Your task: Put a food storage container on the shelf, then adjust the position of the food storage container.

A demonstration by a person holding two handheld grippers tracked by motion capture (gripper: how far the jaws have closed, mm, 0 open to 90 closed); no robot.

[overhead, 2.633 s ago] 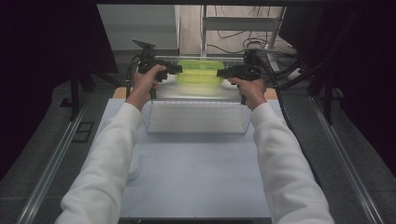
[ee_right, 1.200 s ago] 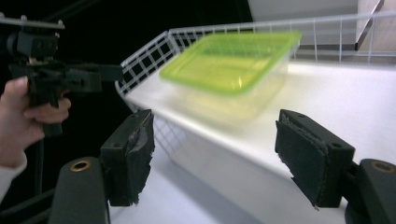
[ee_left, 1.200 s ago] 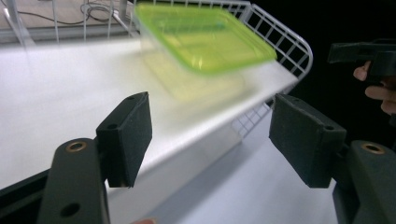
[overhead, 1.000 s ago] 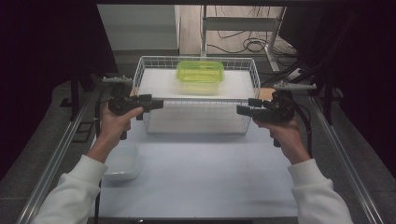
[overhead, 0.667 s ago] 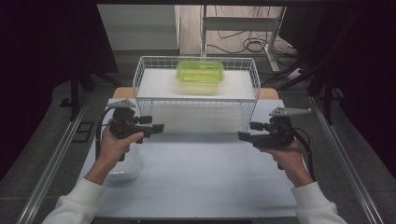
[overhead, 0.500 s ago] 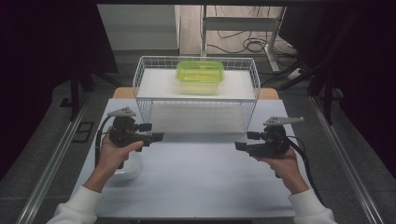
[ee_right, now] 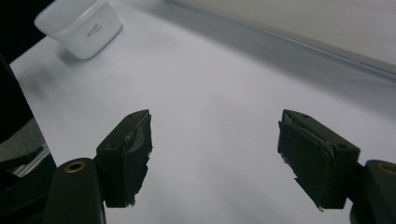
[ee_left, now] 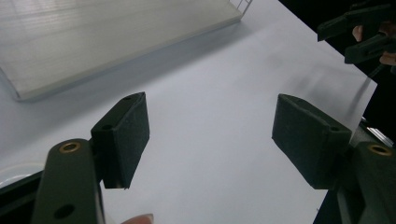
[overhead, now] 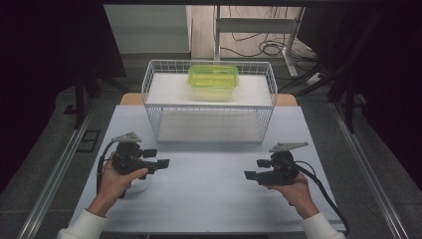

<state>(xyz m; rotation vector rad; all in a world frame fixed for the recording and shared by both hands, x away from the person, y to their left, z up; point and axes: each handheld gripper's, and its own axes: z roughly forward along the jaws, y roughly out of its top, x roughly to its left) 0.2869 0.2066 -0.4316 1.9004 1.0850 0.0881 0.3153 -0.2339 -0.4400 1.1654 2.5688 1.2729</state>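
Hard to make out from the high view: small white tub [ee_right: 79, 25], mostly covered by the left hand [overhead: 112, 181] and left gripper [overhead: 161, 163], with just a pale edge peeping out beside the thumb. Clearer in the right gripper view, at the top left corner, standing on the table [overhead: 214, 194] near its left edge, upper corner cut off by the frame. Long axis not certain from that angle; broad side turned towards the camera. Short line of grey print on that side, too small and blurred to read.

Left gripper low over the table just above the tub, fingers [ee_left: 123, 135] well apart with only bare table between them. Right gripper [overhead: 249, 175] low at the table's right side, pointing inward at the left one, fingers [ee_right: 128, 154] likewise spread wide around nothing, pads frayed at the edges.

Farther back, a green lidded box [overhead: 213, 79] inside a white wire basket [overhead: 149, 87], long axis across the table; no label visible.
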